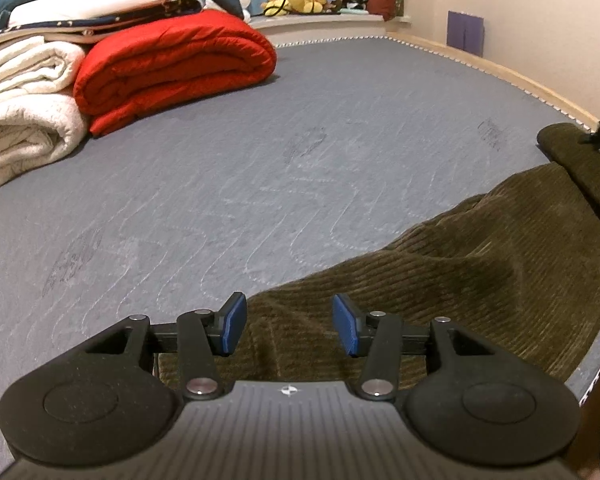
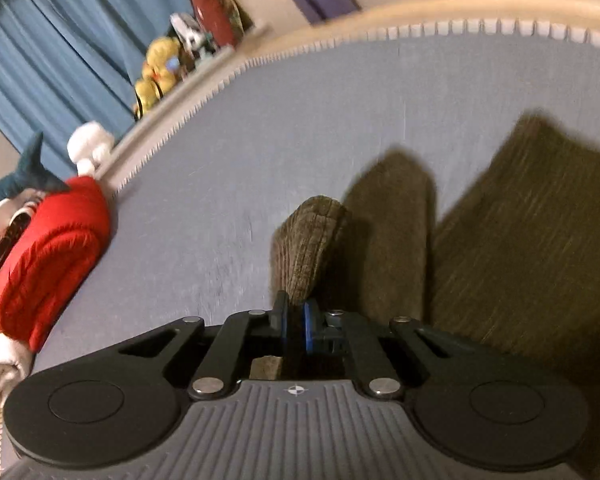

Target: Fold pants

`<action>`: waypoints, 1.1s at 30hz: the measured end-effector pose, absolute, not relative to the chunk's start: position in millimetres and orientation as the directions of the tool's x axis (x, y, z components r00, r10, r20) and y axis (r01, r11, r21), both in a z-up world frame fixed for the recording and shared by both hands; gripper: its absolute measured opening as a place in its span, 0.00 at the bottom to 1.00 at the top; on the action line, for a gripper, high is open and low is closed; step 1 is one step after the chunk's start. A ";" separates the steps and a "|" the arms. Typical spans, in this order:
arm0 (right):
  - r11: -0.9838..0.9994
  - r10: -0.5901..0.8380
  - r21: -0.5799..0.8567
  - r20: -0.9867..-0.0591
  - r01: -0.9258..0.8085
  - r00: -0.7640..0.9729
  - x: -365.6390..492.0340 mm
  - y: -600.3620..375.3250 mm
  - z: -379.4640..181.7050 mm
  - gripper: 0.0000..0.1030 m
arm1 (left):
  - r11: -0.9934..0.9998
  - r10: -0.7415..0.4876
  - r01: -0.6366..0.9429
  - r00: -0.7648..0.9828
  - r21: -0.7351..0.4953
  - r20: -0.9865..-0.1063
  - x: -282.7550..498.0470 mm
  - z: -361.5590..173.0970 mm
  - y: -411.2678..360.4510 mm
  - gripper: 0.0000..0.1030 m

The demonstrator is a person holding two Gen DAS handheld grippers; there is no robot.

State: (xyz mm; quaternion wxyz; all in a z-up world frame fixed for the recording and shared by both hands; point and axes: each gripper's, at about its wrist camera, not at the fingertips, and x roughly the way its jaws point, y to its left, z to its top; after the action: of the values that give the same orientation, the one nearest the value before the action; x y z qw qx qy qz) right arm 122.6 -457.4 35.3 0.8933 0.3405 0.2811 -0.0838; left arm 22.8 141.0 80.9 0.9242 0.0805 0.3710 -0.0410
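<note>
The pants [image 1: 480, 264], olive corduroy, lie rumpled on the grey mattress [image 1: 260, 160] near its front right edge. The left gripper [image 1: 288, 324] hovers over their near edge, its 2 blue pads [image 1: 233, 322] well apart and pressing on nothing. The right gripper [image 2: 296, 320] is clamped on a raised fold of the pants [image 2: 308, 248]; that view is blurred, so which part it pinches is unclear, perhaps a leg end. A red quilt [image 1: 172, 64] and white blankets [image 1: 24, 108] are stacked at the far left.
</note>
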 end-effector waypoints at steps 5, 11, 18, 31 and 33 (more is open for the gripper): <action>0.697 -0.149 0.594 -0.428 0.402 0.891 46.6 -512.9 76.5 0.06 | 0.988 -0.067 0.142 0.746 0.060 -0.663 22.7 100.4 134.2 0.52; 0.571 -0.300 0.514 -0.595 0.640 0.746 -28.2 -553.2 30.3 0.07 | 0.984 -0.133 0.180 0.765 0.011 -0.630 26.8 118.8 115.9 0.52; 0.421 -0.212 0.620 -0.643 0.662 0.736 -31.2 -595.1 -2.7 0.40 | 0.982 -0.130 0.187 0.749 0.019 -0.649 28.1 113.0 105.7 0.52; 0.341 -0.378 0.494 -0.707 0.800 0.598 -26.7 -593.9 -1.6 0.07 | 0.999 -0.031 0.053 0.669 0.006 -0.742 30.5 85.2 158.9 0.52; 0.281 -0.371 0.456 -0.760 0.844 0.534 -27.6 -597.4 -10.4 0.13 | 0.999 -0.023 0.036 0.649 0.001 -0.761 31.3 79.6 166.4 0.52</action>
State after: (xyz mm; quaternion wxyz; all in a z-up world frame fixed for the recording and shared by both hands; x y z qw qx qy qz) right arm -27.6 -597.4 -10.4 0.7548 0.4440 0.2664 -0.4027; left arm 31.3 166.4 79.6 0.9079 0.0080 0.4187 -0.0161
